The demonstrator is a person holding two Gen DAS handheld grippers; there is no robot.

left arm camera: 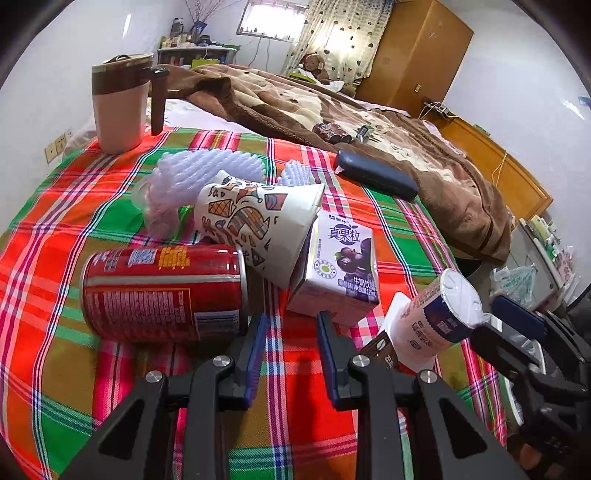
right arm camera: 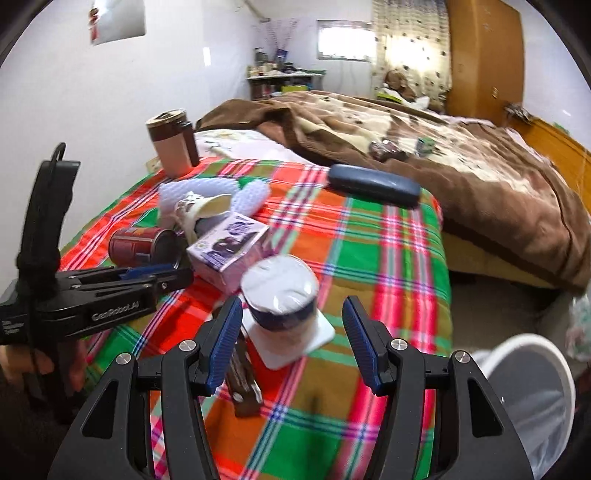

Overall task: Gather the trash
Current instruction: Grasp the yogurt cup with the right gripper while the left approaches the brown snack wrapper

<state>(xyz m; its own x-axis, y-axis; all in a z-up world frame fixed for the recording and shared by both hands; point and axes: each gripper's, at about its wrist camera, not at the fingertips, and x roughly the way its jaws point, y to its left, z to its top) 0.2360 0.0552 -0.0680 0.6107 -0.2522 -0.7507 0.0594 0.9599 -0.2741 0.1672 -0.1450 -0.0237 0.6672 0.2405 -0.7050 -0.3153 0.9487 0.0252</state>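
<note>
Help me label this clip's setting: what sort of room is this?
Most likely a home bedroom: a bed with a rumpled brown blanket, a wooden wardrobe against the far wall, and a curtained window.

Left claw (left arm camera: 291, 321): nothing sitting between tips | ahead: red can (left arm camera: 162, 291), paper cup (left arm camera: 258, 225), milk carton (left arm camera: 340, 269) crowding together | right: yogurt cup (left arm camera: 439, 314) blocking | near plaid cloth (left arm camera: 74, 369) lying bare.
</note>
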